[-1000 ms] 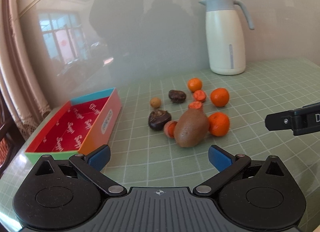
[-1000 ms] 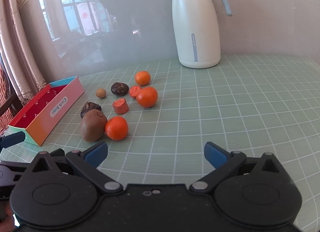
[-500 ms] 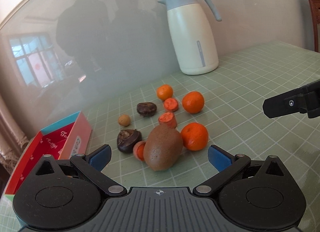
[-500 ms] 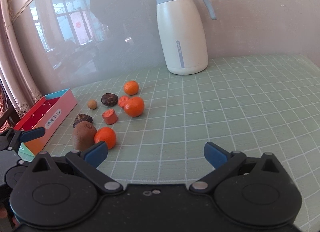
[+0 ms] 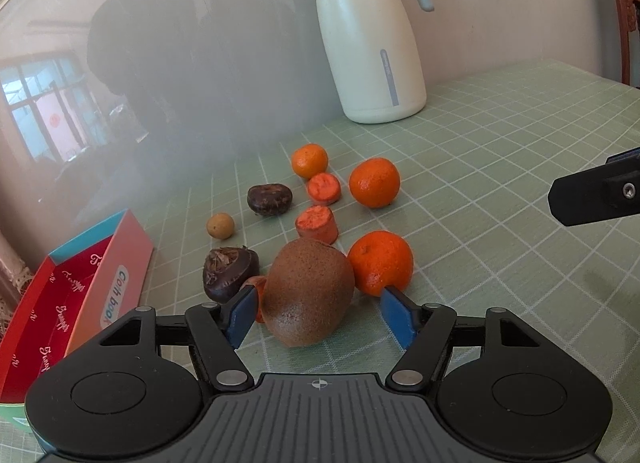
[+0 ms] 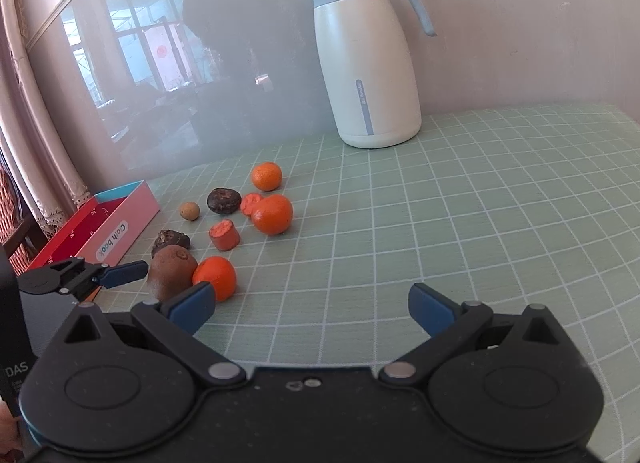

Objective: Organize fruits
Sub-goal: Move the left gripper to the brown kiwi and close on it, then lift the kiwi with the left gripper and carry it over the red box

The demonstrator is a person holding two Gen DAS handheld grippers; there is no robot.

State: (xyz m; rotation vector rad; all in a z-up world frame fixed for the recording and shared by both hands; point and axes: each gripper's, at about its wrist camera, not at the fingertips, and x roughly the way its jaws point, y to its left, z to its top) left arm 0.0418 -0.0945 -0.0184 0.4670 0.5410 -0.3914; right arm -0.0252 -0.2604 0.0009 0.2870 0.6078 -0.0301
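The step in hand looks like the first pick: the left gripper (image 5: 316,317) has its jaws around the kiwi (image 5: 308,291), which lies on the counter (image 5: 500,231) at the near end of the fruit cluster. The jaws have just been closing and now stand about half open — the kiwi sits between the blue pads, but a gap shows on either side, so it is not yet gripped. The right gripper (image 6: 310,305) hangs wide open and empty over bare counter.

Next, I judge, the left jaws must close on the kiwi, lift it and carry it left to the open red box (image 5: 72,295). That calls for care: a tangerine (image 5: 380,263) touches the kiwi's right side, and a dark water chestnut (image 5: 228,273) and an orange piece crowd its left — closing may nudge them.

The box is near, its pink wall facing the fruit; the counter's edge runs just beyond it. To the right there is ample open counter, with the thermos jug (image 5: 368,39) well back.
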